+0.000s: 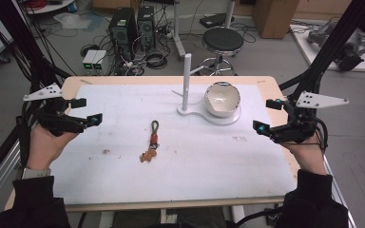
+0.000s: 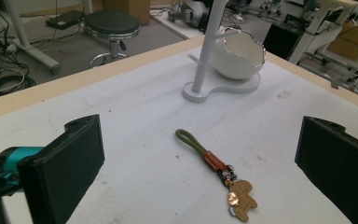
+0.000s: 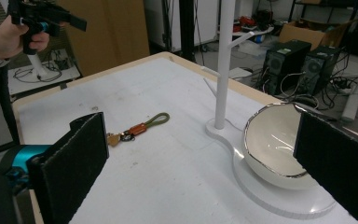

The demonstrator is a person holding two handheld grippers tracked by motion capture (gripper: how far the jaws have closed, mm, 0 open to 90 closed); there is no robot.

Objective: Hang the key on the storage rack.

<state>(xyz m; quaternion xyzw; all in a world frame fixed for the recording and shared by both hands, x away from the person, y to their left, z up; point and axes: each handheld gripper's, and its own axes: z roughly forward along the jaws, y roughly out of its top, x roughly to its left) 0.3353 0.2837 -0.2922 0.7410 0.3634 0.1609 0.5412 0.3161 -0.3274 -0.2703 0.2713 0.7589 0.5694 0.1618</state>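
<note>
Nearest the lens, two dark sleeves and bare hands rising from the bottom edge of the high view, each gripping a black tool. Left tool (image 1: 83,110) held above the left edge of the worktop (image 1: 123,180), jaws spread apart and empty, grey three-cornered plate on top. Right tool (image 1: 268,115) at the right edge, likewise released, jaws wide with nothing between them. Same wide gap seen in both gripper views — black pads at either side of the frame.

Near the middle of the white worktop, slightly left of centre and well apart from both tools: a keychain (image 1: 151,141) lying flat. Olive-green loop at the far end, orange band (image 2: 212,161) below it, then a small metal ring and a tan charm (image 2: 243,199) nearest the person.

Farther back and to the right, a white stand (image 1: 186,83) — upright post with short side pegs on a flat white base. On the wider end of that base, a white bowl (image 1: 222,99) with an uneven silver-edged rim, tilted so its opening faces partly toward the person.

Beyond the worktop: a round black stool (image 1: 222,42), two computer towers (image 1: 132,27), loose cables on the grey floor.
</note>
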